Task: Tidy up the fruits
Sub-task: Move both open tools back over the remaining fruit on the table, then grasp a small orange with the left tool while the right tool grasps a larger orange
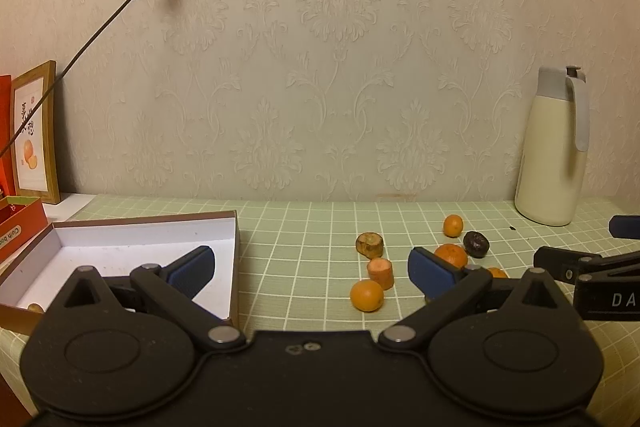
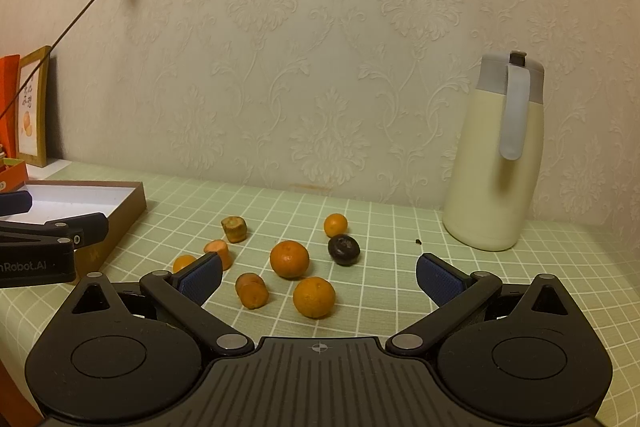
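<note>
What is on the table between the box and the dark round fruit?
Between the box and the dark fruit, the right wrist view shows a brown stub, carrot chunk and big orange.

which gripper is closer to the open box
Left. The left gripper hangs over the box's near right corner; the right gripper sits off to the box's right, above the scattered fruit.
</note>
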